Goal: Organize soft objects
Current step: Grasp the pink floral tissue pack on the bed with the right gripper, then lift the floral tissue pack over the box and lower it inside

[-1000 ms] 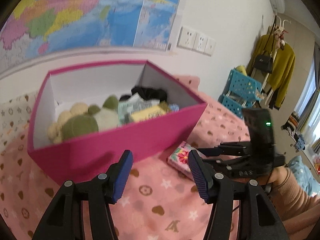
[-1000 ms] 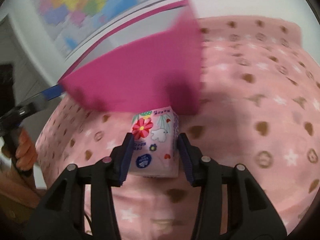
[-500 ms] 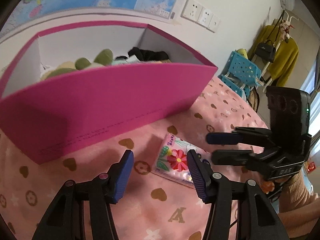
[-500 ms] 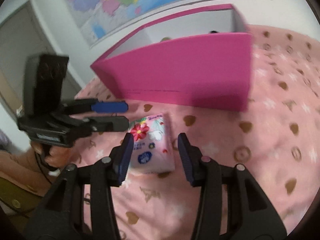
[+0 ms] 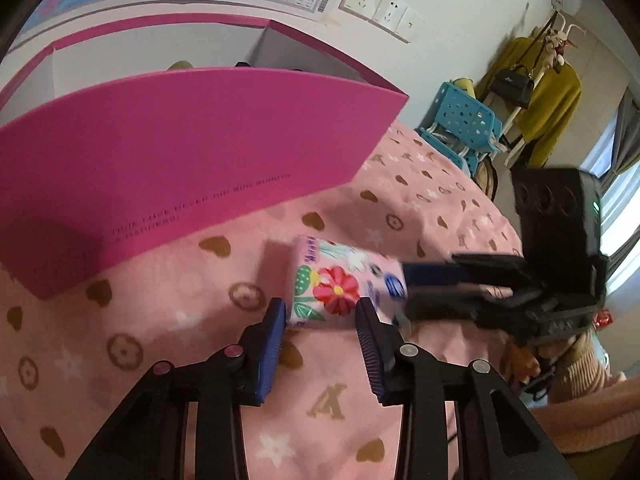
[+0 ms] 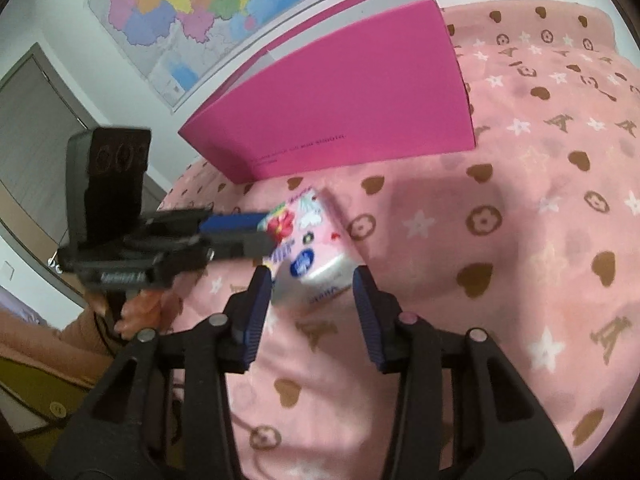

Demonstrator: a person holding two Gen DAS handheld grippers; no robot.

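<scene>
A flowered tissue pack (image 5: 340, 280) (image 6: 308, 240) lies on the pink blanket (image 6: 520, 240) in front of the pink box (image 5: 180, 152) (image 6: 352, 100). My left gripper (image 5: 320, 312) straddles one end of the pack. Its jaws are closing, the pads near the pack's sides, and no squeeze shows. From the opposite end my right gripper (image 6: 312, 284) has the pack's other end between its jaws, which narrow slightly with small gaps left. Each gripper shows in the other's view: the right gripper (image 5: 440, 284), the left gripper (image 6: 248, 232). A green plush (image 5: 180, 65) peeks over the box rim.
A person's hand (image 6: 140, 312) holds the left gripper. The box stands against a wall with a map (image 6: 192, 4) and sockets (image 5: 380, 0). Beyond the bed's edge are a blue plastic chair (image 5: 464, 120) and a coat rack with a yellow coat (image 5: 548, 92).
My left gripper has sunk toward the pack, and its jaws have narrowed around the pack's end. The right gripper has swung sideways with the pack still between its fingers.
</scene>
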